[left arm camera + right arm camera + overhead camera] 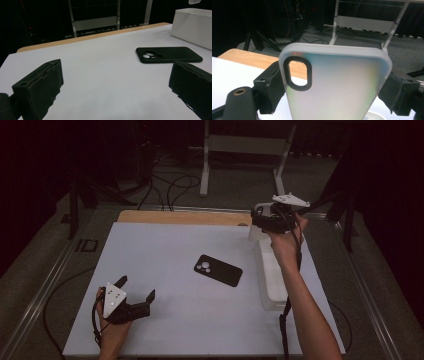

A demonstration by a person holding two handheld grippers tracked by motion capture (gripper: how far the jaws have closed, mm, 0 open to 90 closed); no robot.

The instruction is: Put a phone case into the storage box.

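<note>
Right gripper view: fingers (pixel 270 86) clamping translucent phone case (pixel 337 85)

1. High view: above the bench's (pixel 165 320) near edge, facing forward and down.
2. Left gripper view: low, skimming the bench toward the black phone case (pixel 168 55), shared with the high view.
3. Right gripper view: close behind a frosted phone case (pixel 337 85).

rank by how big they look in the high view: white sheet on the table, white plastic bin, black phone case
1. White sheet covering the table: by far the largest.
2. White rectangular plastic bin at the right edge, partly hidden by the forearm.
3. Black phone case lying flat mid-sheet: smallest.
</note>
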